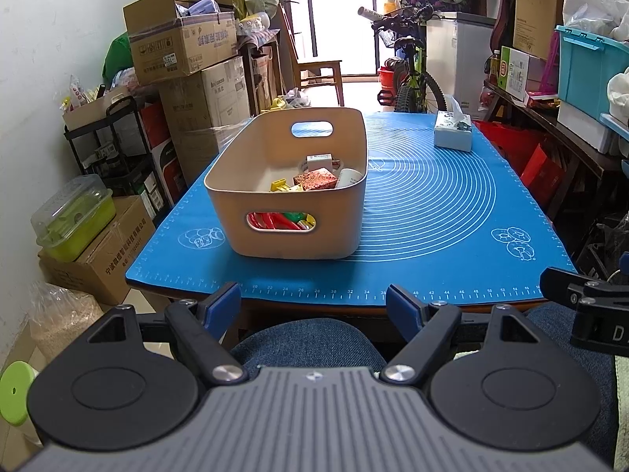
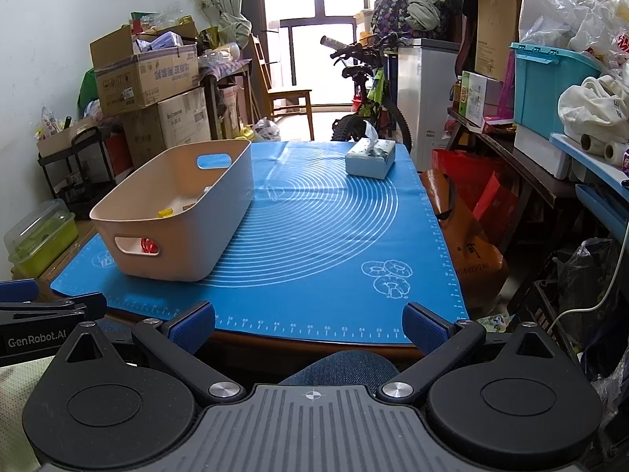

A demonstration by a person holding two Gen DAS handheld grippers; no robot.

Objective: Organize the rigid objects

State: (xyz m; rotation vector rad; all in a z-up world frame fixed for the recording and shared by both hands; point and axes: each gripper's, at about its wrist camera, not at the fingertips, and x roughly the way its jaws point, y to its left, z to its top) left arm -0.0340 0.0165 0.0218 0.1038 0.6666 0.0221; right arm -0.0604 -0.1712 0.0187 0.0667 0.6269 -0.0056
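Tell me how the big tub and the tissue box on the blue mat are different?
The tub is beige and open-topped, with small things inside; the tissue box is smaller, pale blue-white and closed, a tissue poking out. The tub sits nearer, the tissue box at the far edge. Both rest on the mat.

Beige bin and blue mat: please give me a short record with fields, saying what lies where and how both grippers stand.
bin: beige bin stands on the blue mat, left part
bin contents: small mixed items, among them a patterned red box
mat outside the bin: only a tissue box, far right corner
left gripper: open, empty, short of the mat's near edge
right gripper: open, empty, short of the mat's near edge
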